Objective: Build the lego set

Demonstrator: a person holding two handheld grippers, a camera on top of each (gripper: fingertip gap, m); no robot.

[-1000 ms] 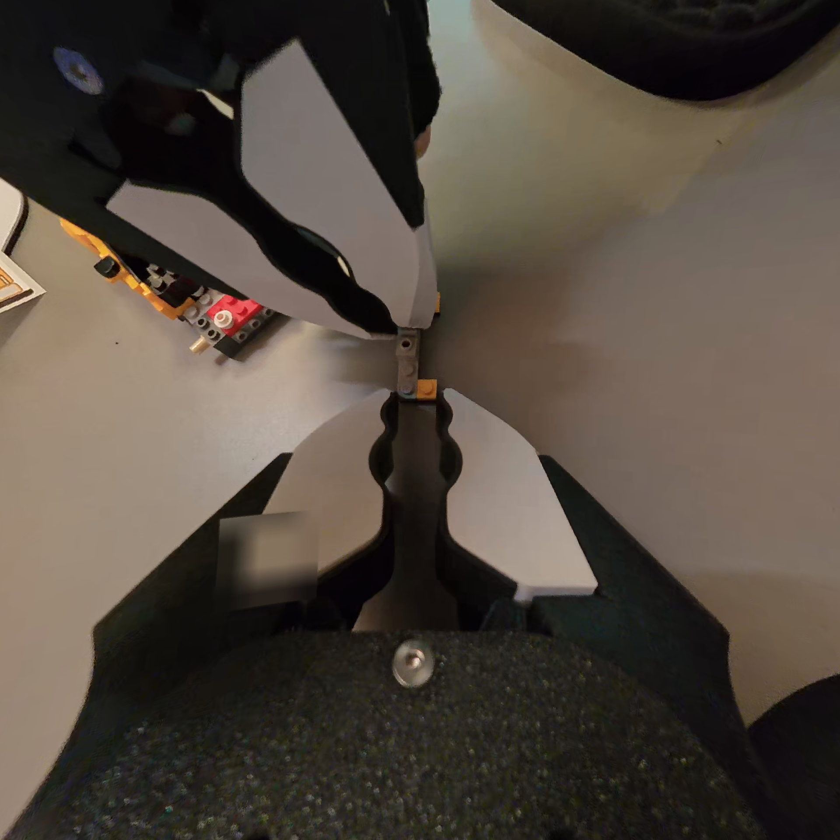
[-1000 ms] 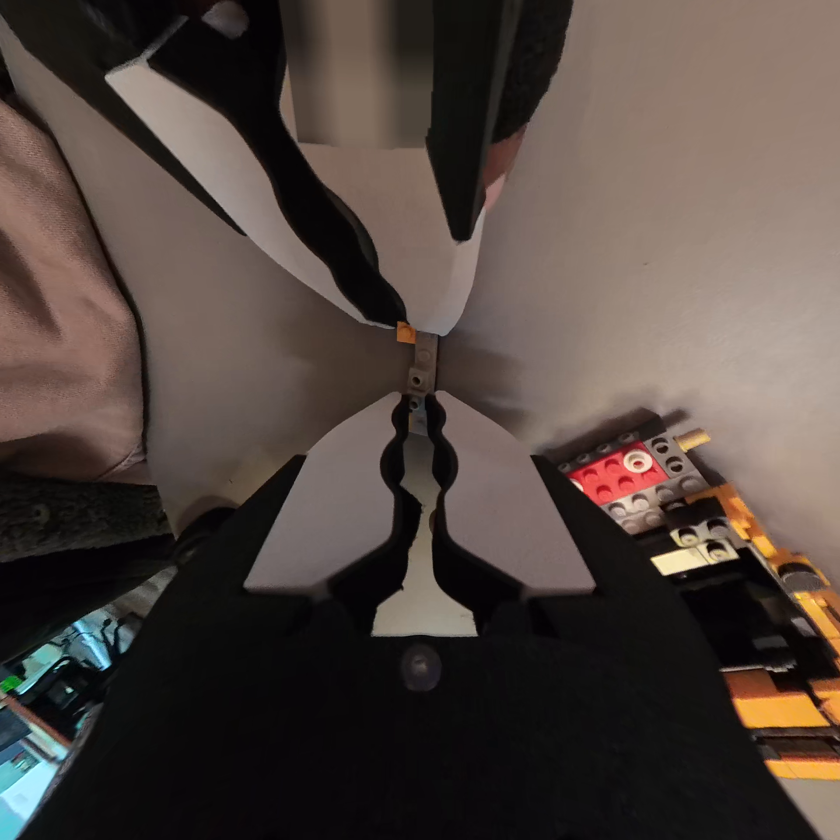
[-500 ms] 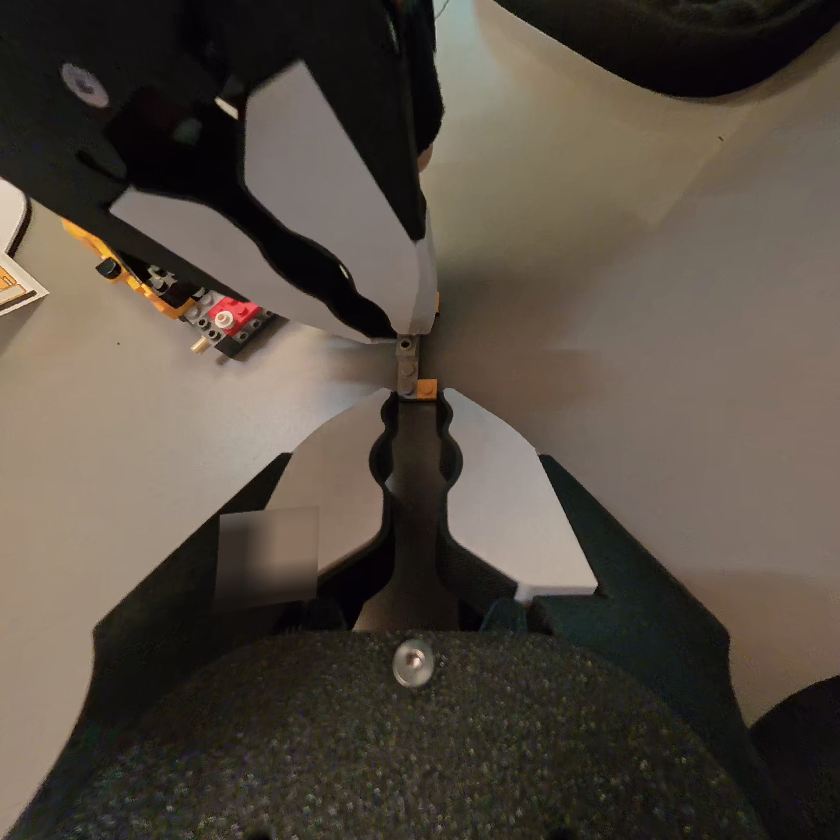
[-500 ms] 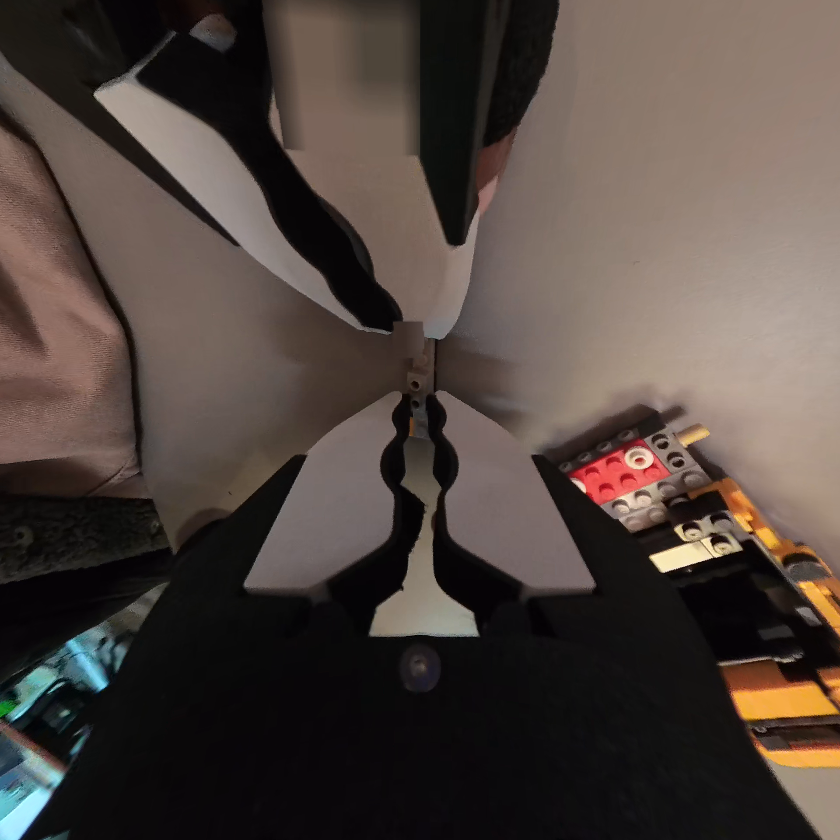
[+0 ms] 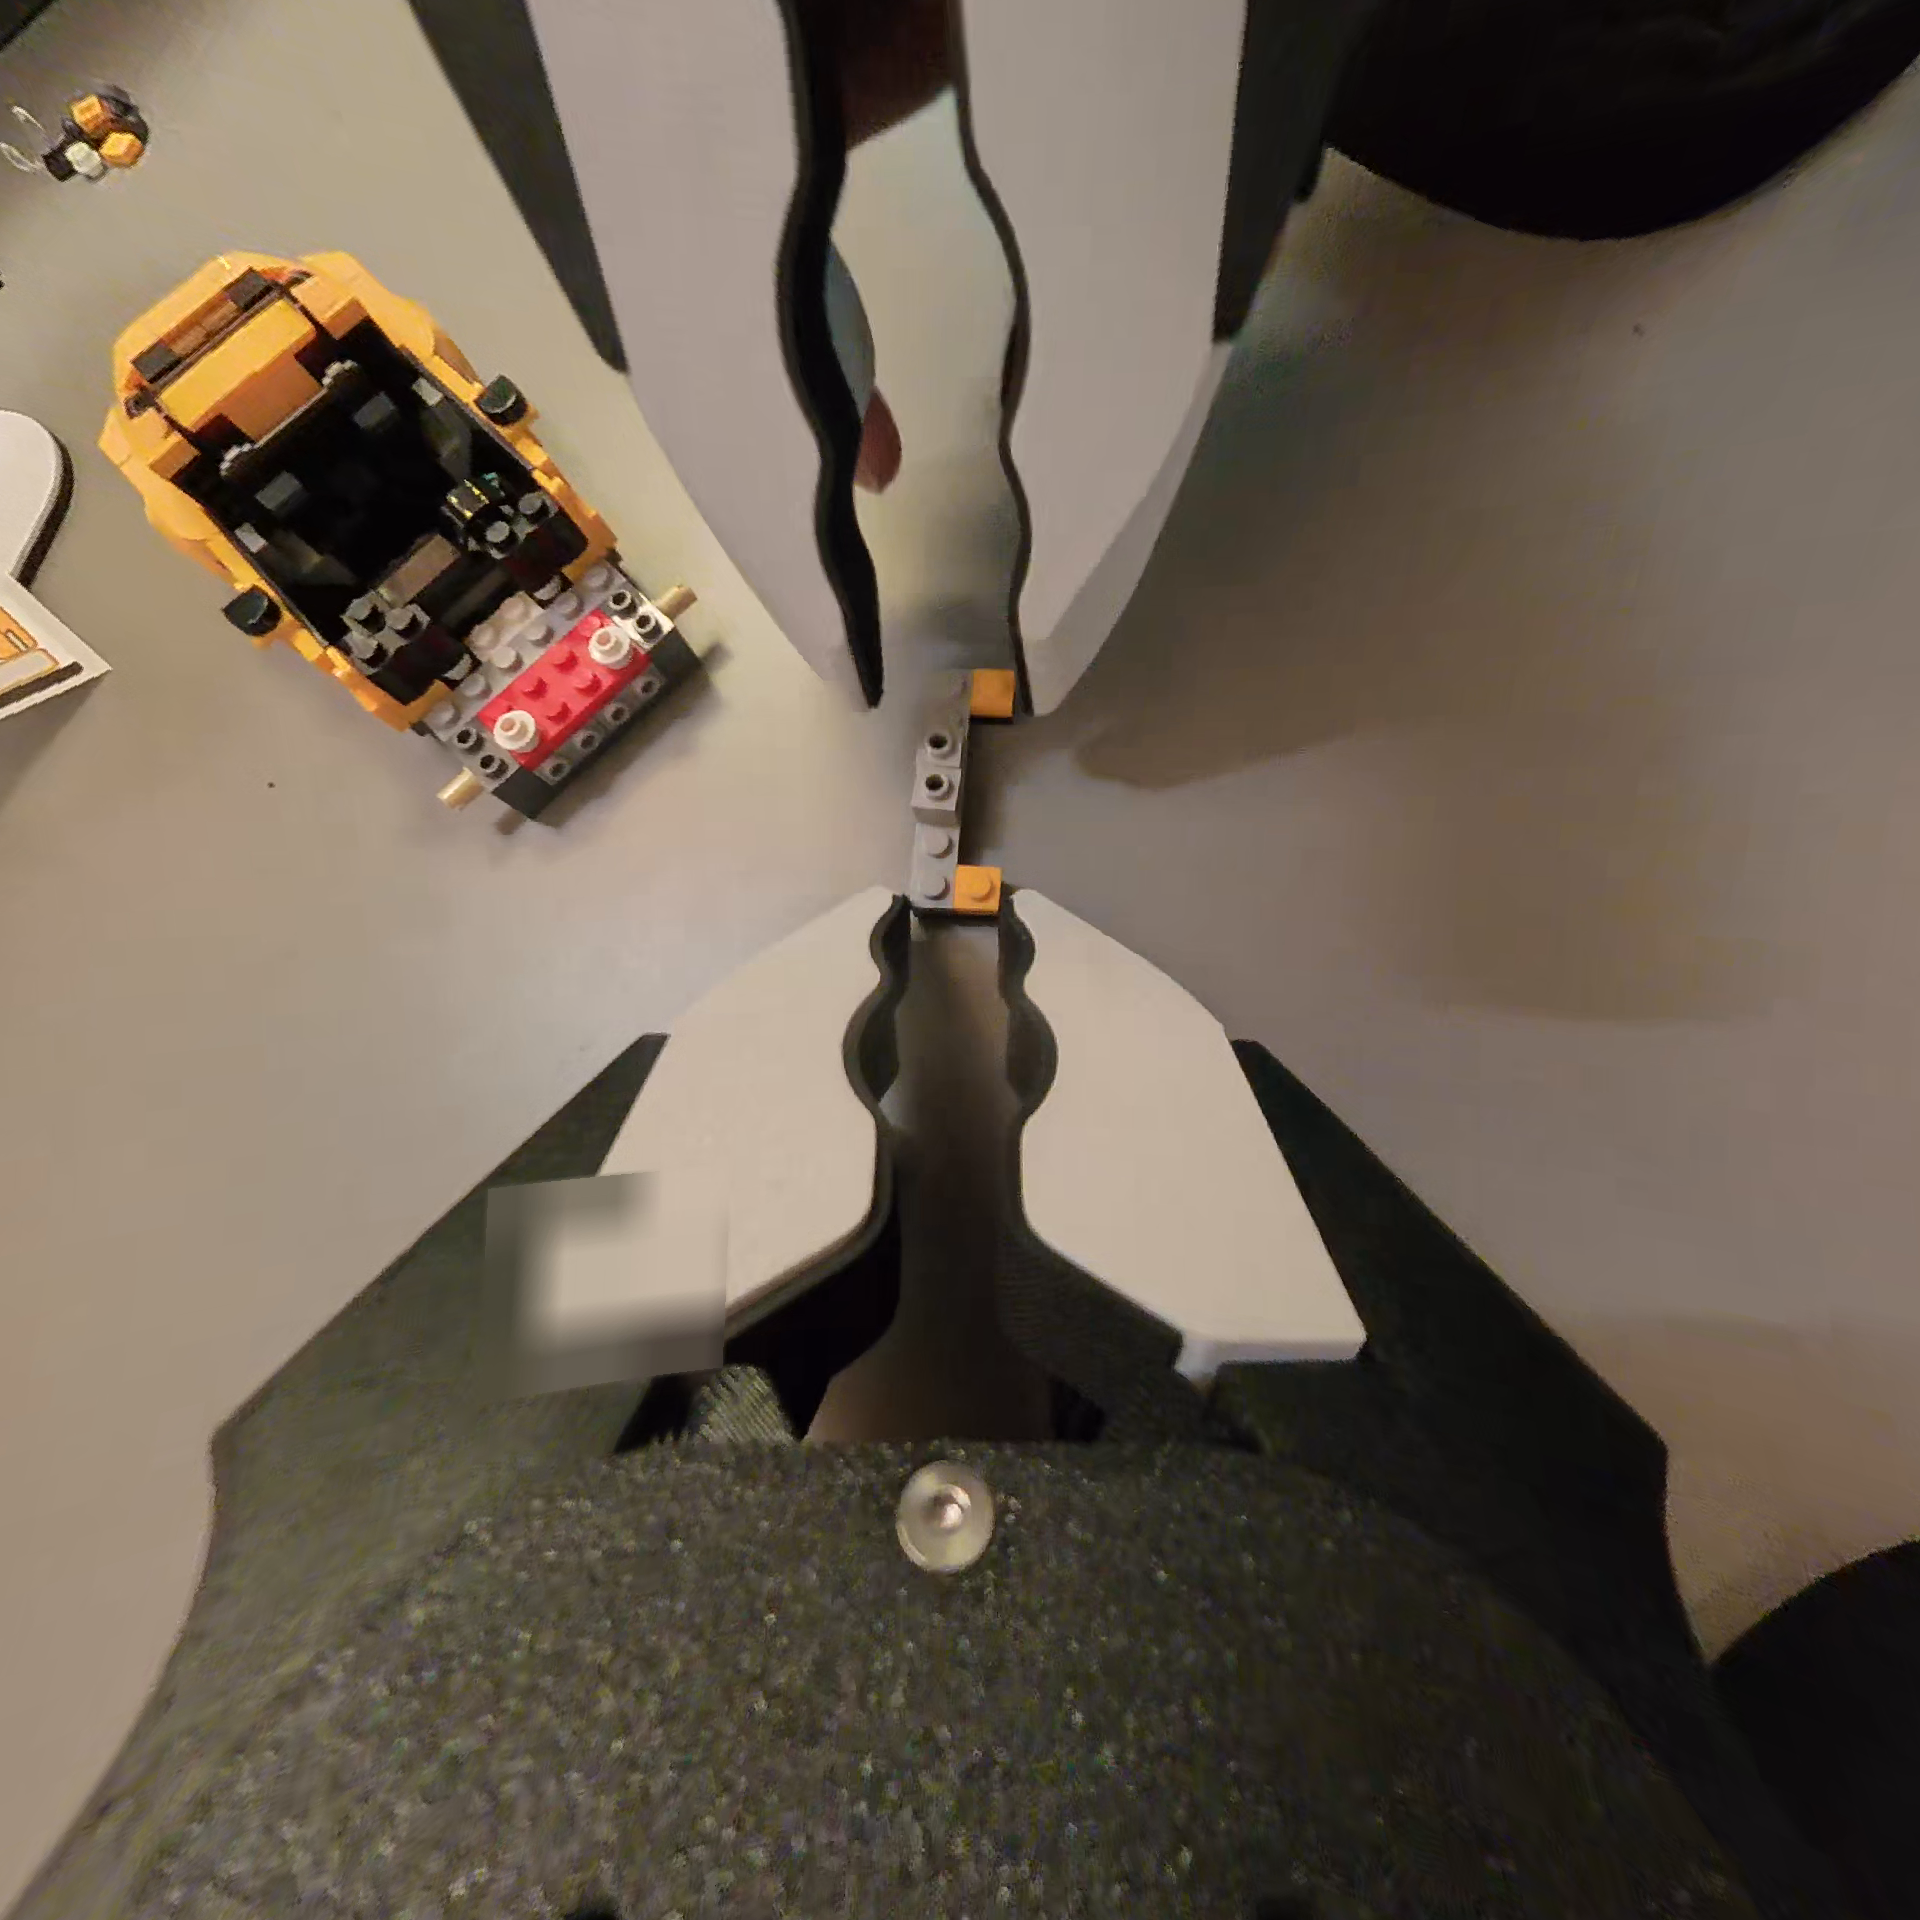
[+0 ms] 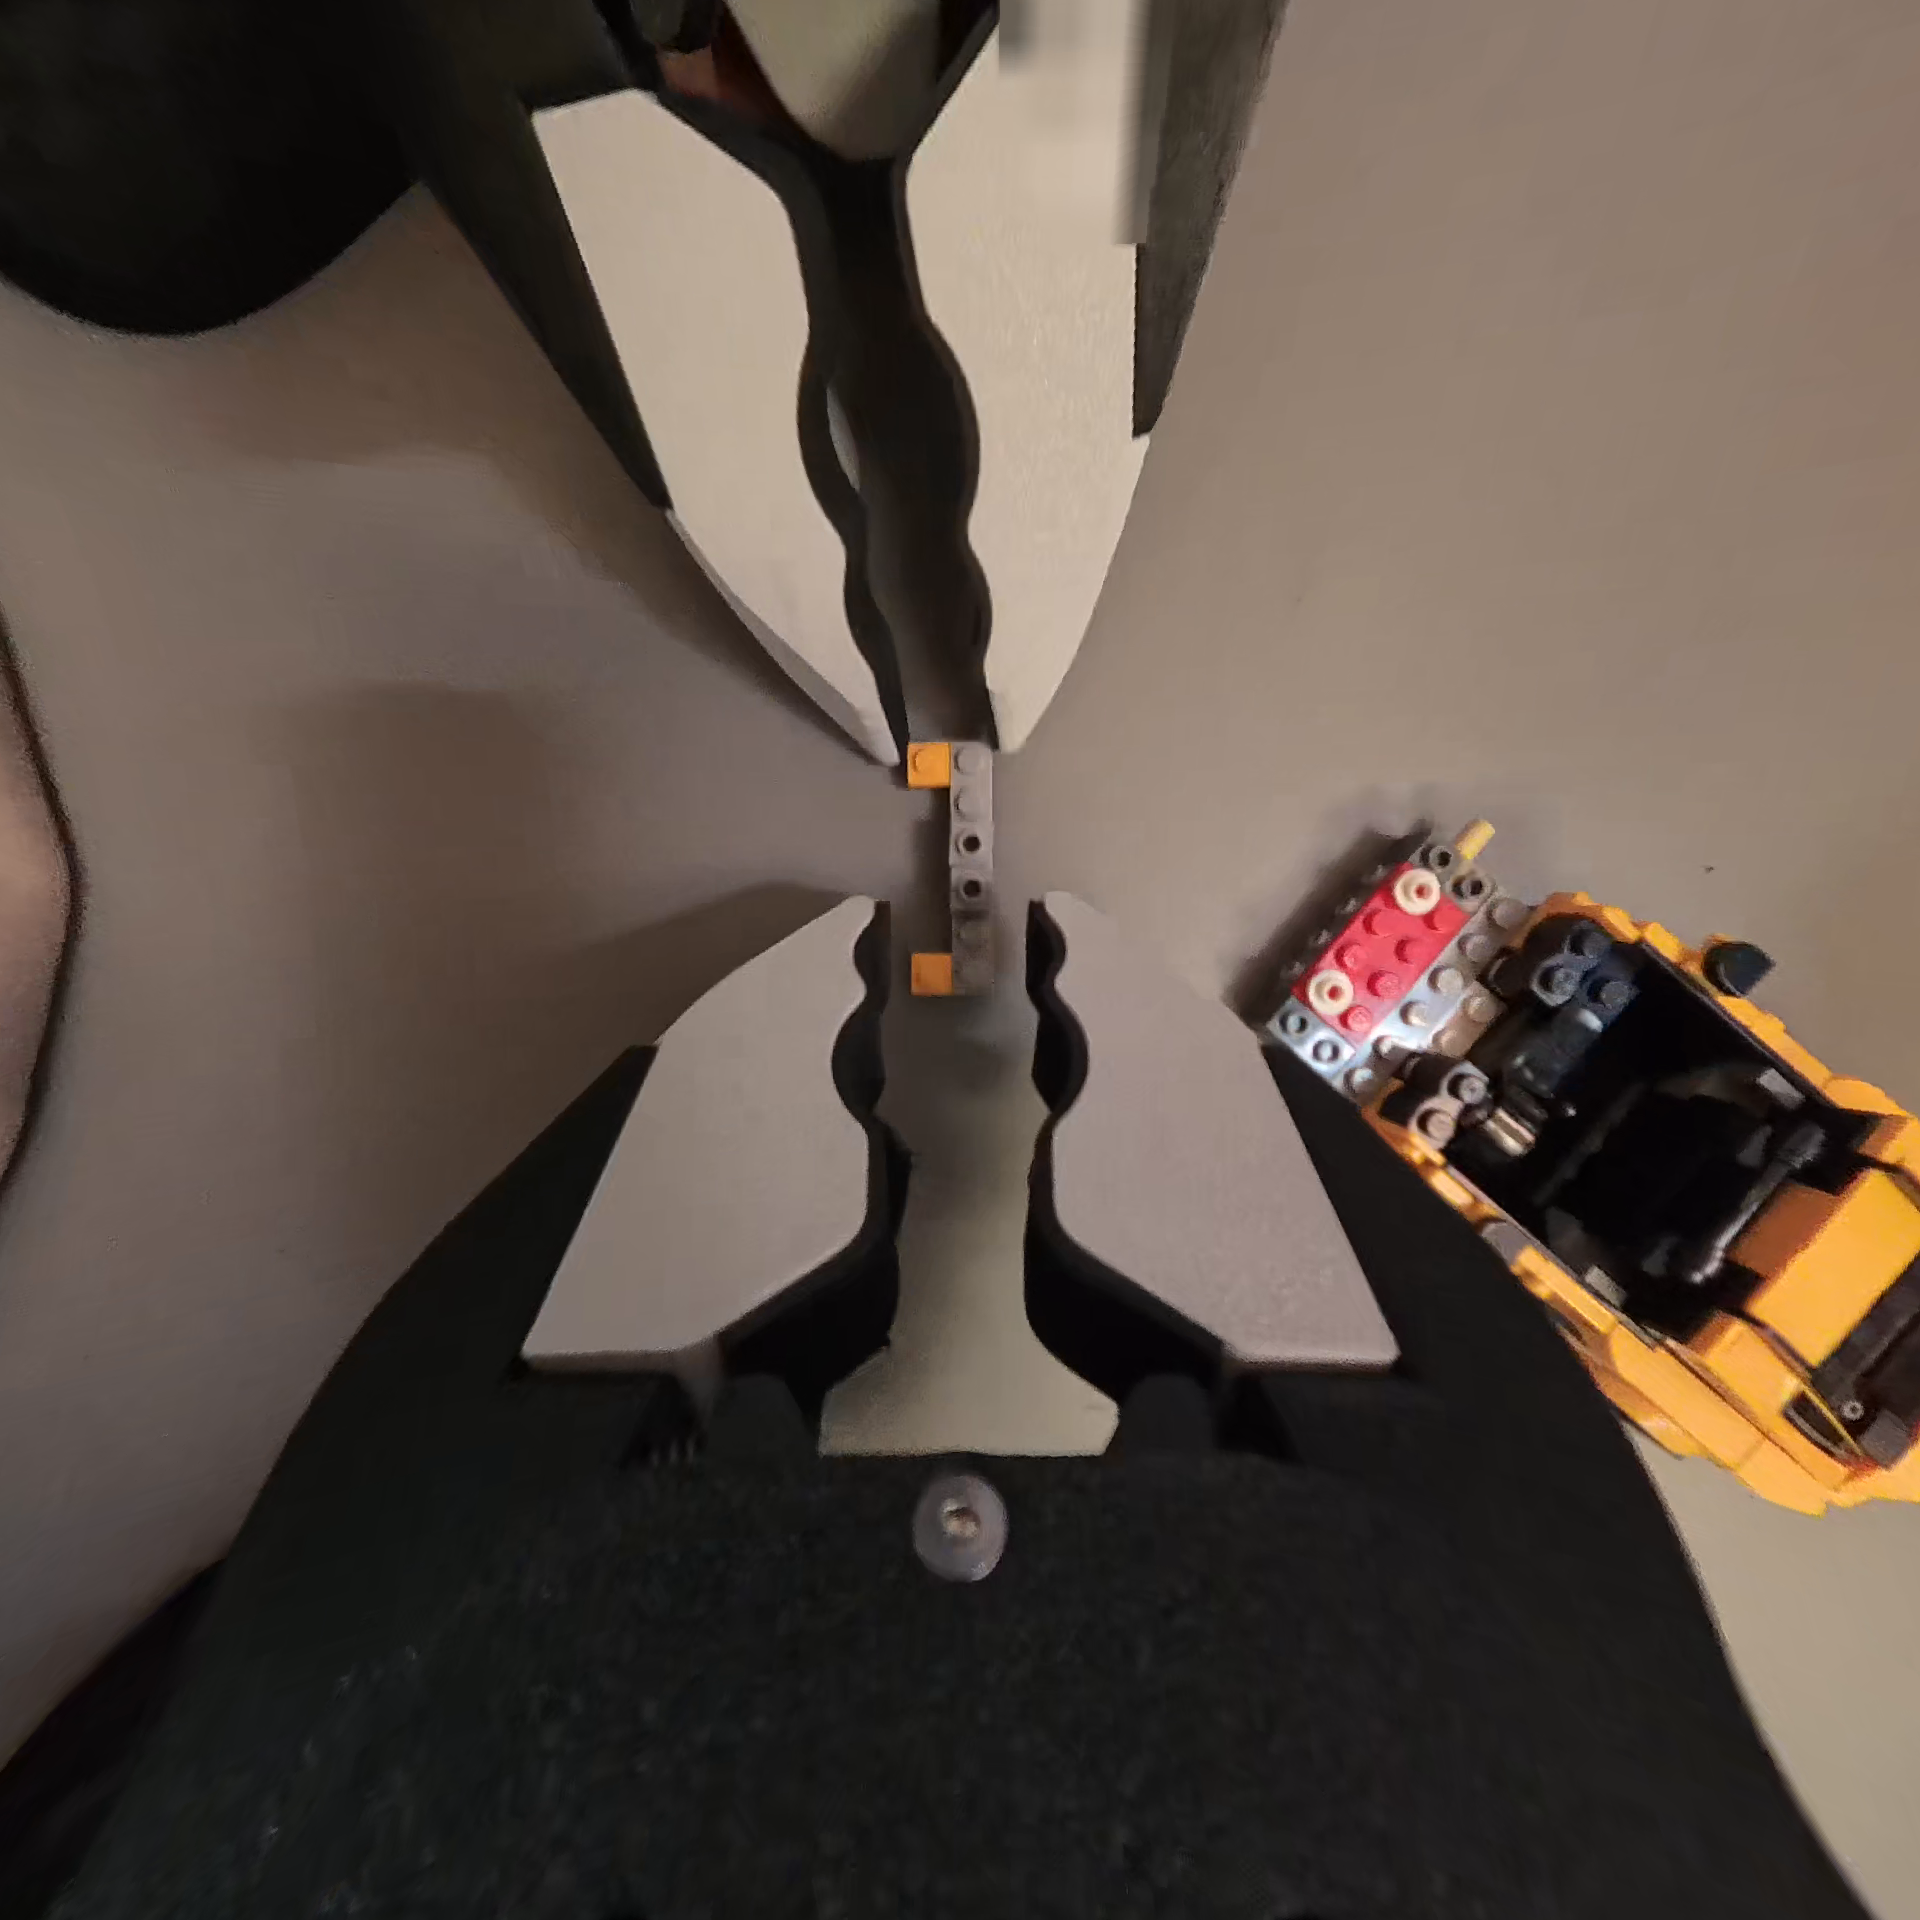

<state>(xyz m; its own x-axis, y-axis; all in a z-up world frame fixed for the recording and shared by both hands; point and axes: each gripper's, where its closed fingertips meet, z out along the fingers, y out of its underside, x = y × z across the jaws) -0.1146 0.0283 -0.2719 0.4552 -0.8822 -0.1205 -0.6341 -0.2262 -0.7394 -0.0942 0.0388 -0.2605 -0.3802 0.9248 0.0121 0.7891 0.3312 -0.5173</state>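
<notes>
A thin grey lego strip [image 5: 938,805] with a small orange piece [image 5: 978,888] at each end sits between the two grippers, over the grey table. My left gripper [image 5: 956,904] is shut on its near end. My right gripper [image 6: 958,914] faces it from the opposite side, with its jaws a little apart. The strip's other end [image 6: 971,961] lies between them with a gap on each side. In the left wrist view the right gripper [image 5: 945,696] comes in from the top. In the right wrist view the left gripper [image 6: 945,748] comes in from the top.
A partly built orange and black lego car [image 5: 364,520] with a red and grey studded end lies on the table; it also shows in the right wrist view [image 6: 1610,1122]. A few small loose pieces [image 5: 94,135] lie far left. A paper sheet [image 5: 36,655] sits at the left edge. A dark object [image 5: 1610,104] lies behind. The tips of both grippers are at nearly the same place.
My right gripper has opened off the strip, which it pinched before. Both grippers have turned, so more of the table and the whole car now show.
</notes>
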